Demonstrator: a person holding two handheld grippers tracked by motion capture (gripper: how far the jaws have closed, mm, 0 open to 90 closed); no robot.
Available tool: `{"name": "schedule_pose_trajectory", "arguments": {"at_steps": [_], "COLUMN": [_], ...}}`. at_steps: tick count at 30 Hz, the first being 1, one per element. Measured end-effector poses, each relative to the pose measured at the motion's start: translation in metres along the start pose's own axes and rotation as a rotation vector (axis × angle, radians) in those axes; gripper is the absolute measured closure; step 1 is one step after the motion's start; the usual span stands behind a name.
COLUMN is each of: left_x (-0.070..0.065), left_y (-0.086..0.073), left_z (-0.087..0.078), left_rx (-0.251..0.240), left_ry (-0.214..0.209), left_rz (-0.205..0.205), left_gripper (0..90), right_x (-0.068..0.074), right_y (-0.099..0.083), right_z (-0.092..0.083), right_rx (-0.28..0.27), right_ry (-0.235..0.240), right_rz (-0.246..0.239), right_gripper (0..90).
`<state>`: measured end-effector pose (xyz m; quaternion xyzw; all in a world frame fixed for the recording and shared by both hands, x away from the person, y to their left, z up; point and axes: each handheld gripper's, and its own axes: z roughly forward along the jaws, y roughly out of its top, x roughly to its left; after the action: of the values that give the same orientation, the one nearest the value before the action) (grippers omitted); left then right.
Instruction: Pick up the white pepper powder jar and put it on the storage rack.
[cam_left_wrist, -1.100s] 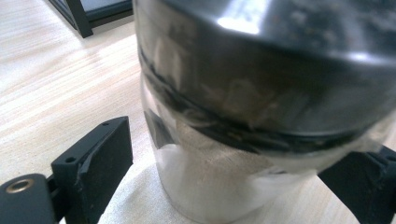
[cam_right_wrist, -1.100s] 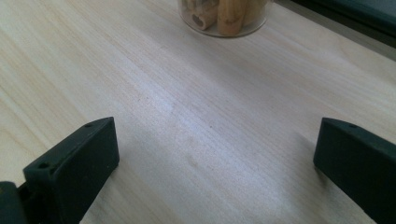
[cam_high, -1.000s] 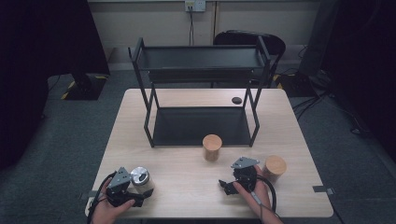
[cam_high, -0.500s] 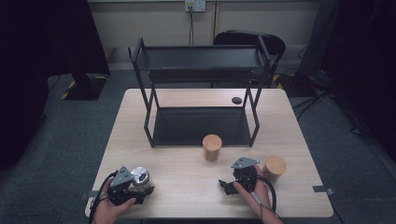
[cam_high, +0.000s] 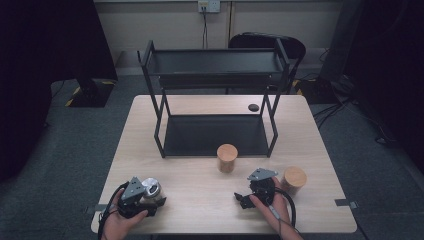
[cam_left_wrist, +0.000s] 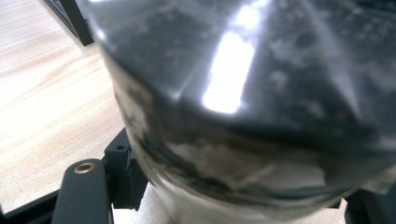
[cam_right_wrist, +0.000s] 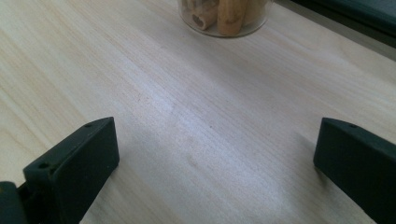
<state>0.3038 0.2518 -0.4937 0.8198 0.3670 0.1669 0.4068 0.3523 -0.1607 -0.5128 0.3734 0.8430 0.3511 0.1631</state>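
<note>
A shiny metal can (cam_high: 152, 189) stands near the table's front left corner. My left gripper (cam_high: 142, 199) holds it; its jaws have just been closing and now press on the can's sides. In the left gripper view the can's glossy wall (cam_left_wrist: 243, 102) looms close between the black jaws of the left gripper (cam_left_wrist: 224, 207). My right gripper (cam_high: 245, 194) rests low at the front right, open, with bare wood between its jaws. In the right gripper view the right gripper (cam_right_wrist: 215, 158) points at a glass jar (cam_right_wrist: 223, 17) holding wooden pieces.
A black two-tier rack (cam_high: 215, 100) stands at the table's middle back. Two jars with wooden lids stand in front of it, one (cam_high: 226, 157) by the rack's front edge, one (cam_high: 293, 180) just right of my right hand. A small dark disc (cam_high: 253, 107) lies near the rack's right leg.
The left gripper's jaws have drawn in against the metal can. Both hands and the jars stay where they were.
</note>
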Motion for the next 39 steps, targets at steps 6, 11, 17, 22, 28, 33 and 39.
{"name": "schedule_pose_trajectory", "arguments": {"at_steps": [6,11,17,22,28,33,39], "left_x": [0.000,0.001,0.003,0.004,0.007,0.009,0.012], "left_y": [0.002,0.004,0.010,0.016,0.022,0.031,0.042], "left_z": [0.001,0.003,0.007,0.010,0.012,0.014,0.019], "left_rx": [0.002,0.006,0.008,-0.005,-0.013,-0.022,-0.043], "left_ry": [0.007,0.010,0.010,0.008,0.008,0.006,0.002], "left_rz": [0.000,0.003,-0.002,0.002,0.003,0.008,0.004], "left_gripper": [30.0,30.1,30.2,30.3,30.4,30.5,30.5], "right_x": [0.000,0.000,0.000,0.000,0.000,0.000,0.000], "right_y": [0.000,0.000,0.000,0.000,0.000,0.000,0.000], "right_z": [0.000,0.000,0.000,0.000,0.000,0.000,0.000], "right_rx": [0.000,0.000,0.000,0.000,0.000,0.000,0.000], "right_ry": [0.000,0.000,0.000,0.000,0.000,0.000,0.000], "right_rz": [0.000,-0.001,-0.001,0.000,-0.001,-0.001,-0.001], "right_gripper": [0.0,0.0,0.0,0.0,0.0,0.0,0.0]}}
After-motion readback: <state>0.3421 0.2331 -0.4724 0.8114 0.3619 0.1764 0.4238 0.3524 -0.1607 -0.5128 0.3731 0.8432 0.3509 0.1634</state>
